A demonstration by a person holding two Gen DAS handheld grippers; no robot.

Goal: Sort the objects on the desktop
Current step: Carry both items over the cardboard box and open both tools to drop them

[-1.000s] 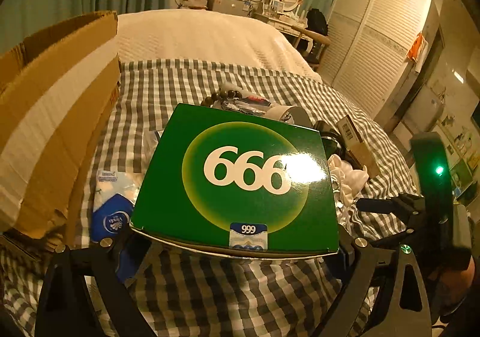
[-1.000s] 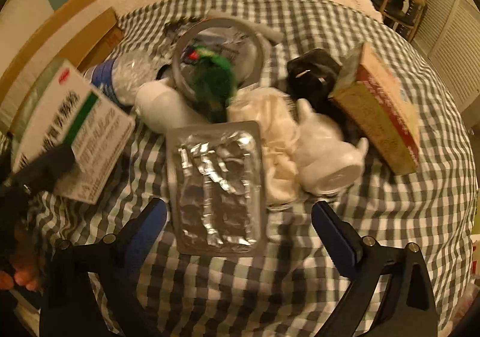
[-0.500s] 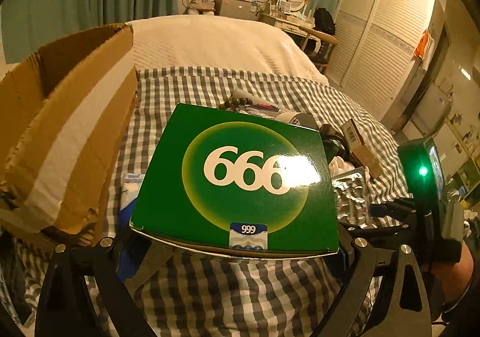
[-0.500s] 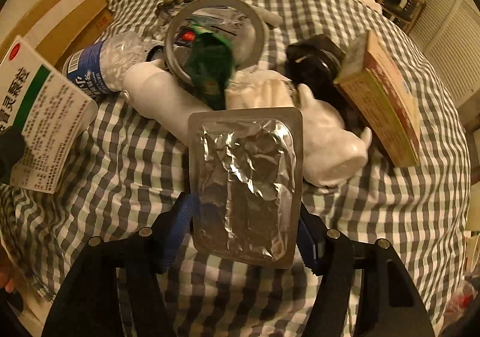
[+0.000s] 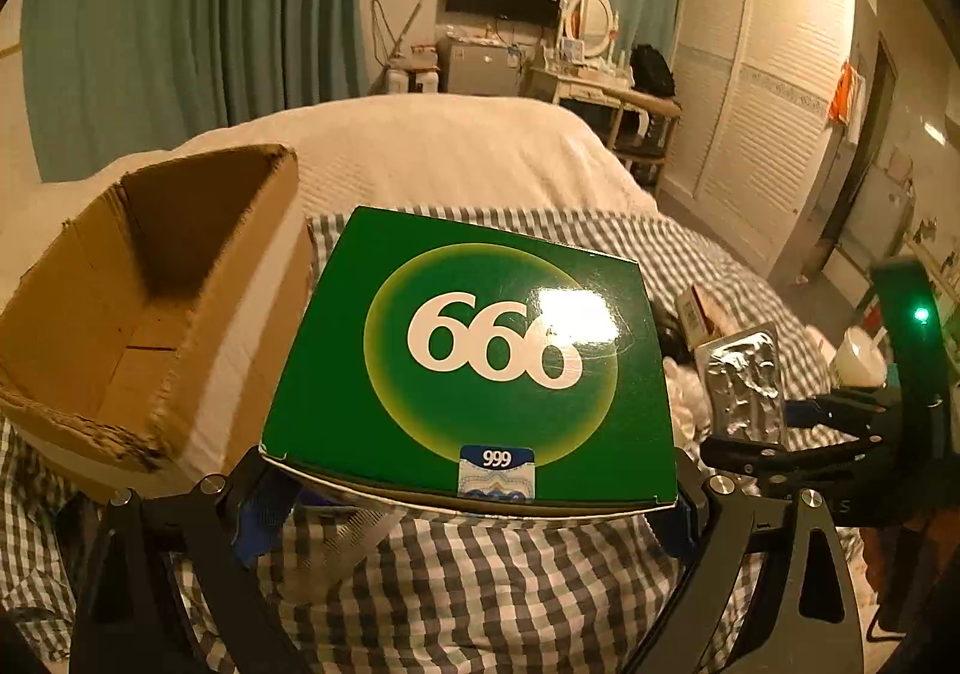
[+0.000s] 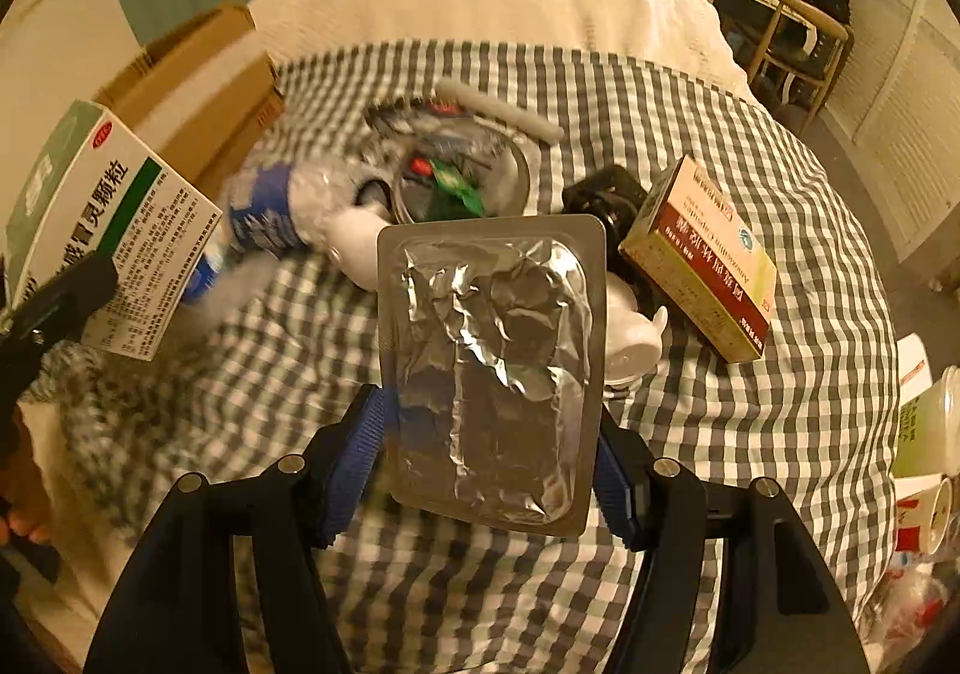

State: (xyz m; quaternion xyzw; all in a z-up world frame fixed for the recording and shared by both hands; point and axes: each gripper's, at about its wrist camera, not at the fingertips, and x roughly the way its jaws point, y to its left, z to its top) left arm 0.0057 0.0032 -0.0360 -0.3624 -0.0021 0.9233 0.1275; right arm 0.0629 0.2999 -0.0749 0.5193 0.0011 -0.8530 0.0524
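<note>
Left hand-held gripper [image 5: 471, 500]: I have it clamped on the glossy green cardboard box marked 666 [image 5: 480, 362], one blue pad on each side edge, the box raised clear of the grey-and-white checked bed cover [image 5: 480, 584].
Right hand-held gripper [image 6: 489, 467]: I see it clenched on the flat silver foil blister pack [image 6: 489, 362], pads pressing both long edges, the pack lifted above the bed cover.
Open brown cardboard carton [image 5: 150, 308]: at the left edge of the bed, just beside the green box.
Middle of the bed: a crushed clear plastic bottle with a blue label [image 6: 282, 206], a small white figurine [image 6: 633, 344] and a tan-and-maroon medicine carton [image 6: 702, 260] lie close together.
Right edge of the bed: pale plastic cups [image 6: 927, 428] stand beyond it.
</note>
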